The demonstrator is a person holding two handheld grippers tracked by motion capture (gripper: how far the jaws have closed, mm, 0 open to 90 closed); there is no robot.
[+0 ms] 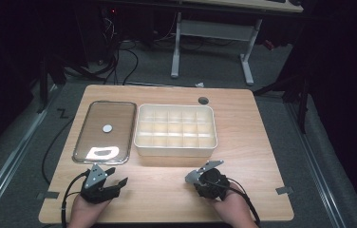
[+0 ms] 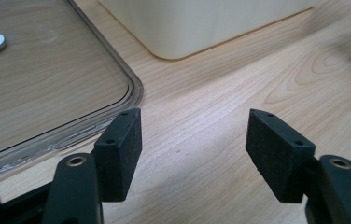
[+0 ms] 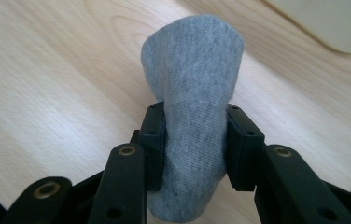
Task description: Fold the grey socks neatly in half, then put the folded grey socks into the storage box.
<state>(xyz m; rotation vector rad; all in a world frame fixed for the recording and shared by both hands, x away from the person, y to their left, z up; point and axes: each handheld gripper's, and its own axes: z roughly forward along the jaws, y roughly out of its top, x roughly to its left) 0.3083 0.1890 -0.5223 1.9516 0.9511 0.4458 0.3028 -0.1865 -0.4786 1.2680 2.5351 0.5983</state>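
A rolled grey sock (image 3: 192, 70) stands up between the black pads of my right gripper (image 3: 194, 126), which is shut on it just above the wood. In the high view my right gripper (image 1: 209, 182) sits near the table's front edge, below the cream box. My left gripper (image 1: 116, 175) is at the front left, just below the clear lid. Its jaws (image 2: 194, 140) stand wide open over bare wood with nothing between them.
A clear plastic lid (image 1: 104, 130) with a white round disc (image 1: 107, 128) at its middle lies flat at the left. A cream box with several compartments (image 1: 175, 151) stands beside it at the middle. A round cable hole (image 1: 203, 100) is behind the box.
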